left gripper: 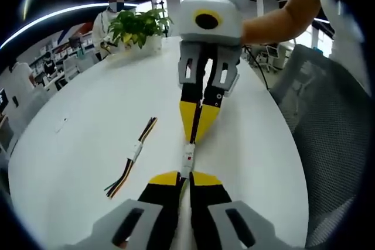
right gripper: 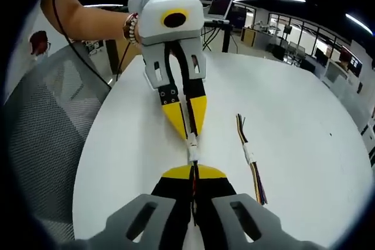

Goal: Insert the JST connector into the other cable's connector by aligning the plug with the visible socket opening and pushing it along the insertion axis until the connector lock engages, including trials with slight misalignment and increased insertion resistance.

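White round counter [left gripper: 88, 121] carries a spare multicoloured cable with a white connector [left gripper: 133, 155]. Left gripper [left gripper: 186, 177] and right gripper [right gripper: 194, 171], each pinching a cable, meet at the white JST connector [left gripper: 188, 159] between them.

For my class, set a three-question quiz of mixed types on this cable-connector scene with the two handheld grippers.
1. True or false: a spare cable lies on the white table, apart from both grippers.
2. Multiple choice: the white connector between the left gripper and the right gripper is A) lying flat on the table, B) held between their facing yellow tips, C) inside the plant pot.
3. Fill in: behind the table stands a potted ____.

Key: 1 true; 2 B; 3 plant.
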### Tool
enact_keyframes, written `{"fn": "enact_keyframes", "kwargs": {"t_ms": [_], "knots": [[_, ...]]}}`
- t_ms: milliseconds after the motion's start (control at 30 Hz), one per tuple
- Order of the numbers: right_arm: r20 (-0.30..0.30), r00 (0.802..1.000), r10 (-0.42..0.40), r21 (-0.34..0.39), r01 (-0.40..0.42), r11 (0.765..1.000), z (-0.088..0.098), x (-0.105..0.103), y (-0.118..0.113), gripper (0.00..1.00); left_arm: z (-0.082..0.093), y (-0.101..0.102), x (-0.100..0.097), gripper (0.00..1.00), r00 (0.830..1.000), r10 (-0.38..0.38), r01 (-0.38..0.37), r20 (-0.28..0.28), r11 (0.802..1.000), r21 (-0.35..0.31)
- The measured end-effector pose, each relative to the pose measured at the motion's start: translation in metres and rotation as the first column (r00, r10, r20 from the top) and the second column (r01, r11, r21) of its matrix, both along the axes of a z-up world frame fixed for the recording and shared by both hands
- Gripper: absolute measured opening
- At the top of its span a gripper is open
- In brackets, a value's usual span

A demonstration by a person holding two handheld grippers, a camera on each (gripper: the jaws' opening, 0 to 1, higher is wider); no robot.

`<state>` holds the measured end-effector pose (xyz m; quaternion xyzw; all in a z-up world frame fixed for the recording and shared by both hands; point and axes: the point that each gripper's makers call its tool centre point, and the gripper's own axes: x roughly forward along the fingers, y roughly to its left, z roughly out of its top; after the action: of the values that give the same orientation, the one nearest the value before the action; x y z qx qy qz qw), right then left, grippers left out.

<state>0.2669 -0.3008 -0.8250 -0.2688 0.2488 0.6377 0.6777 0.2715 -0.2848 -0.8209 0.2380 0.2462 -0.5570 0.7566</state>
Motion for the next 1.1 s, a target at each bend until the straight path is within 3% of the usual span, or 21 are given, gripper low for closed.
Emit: {"fn": "enact_keyframes", "kwargs": {"t_ms": [467,767,1100], "knots": [[0.052,0.998,0.042,-0.083,-0.038,0.996,-0.015,0.004,-0.007,0.00,-0.012,-0.004,0.003,0.00,1.000,-0.015,0.015,-0.016,1.000,0.026],[0.027,0.999,0.023,-0.063,-0.022,0.998,-0.021,0.007,-0.009,0.00,-0.021,-0.006,0.006,0.00,0.999,-0.015,0.016,-0.046,1.000,0.013],[0.085,0.995,0.055,-0.075,-0.048,0.996,-0.025,0.007,-0.010,0.00,-0.025,-0.012,0.005,0.05,0.997,-0.023,0.023,-0.070,1.000,0.001]]}}
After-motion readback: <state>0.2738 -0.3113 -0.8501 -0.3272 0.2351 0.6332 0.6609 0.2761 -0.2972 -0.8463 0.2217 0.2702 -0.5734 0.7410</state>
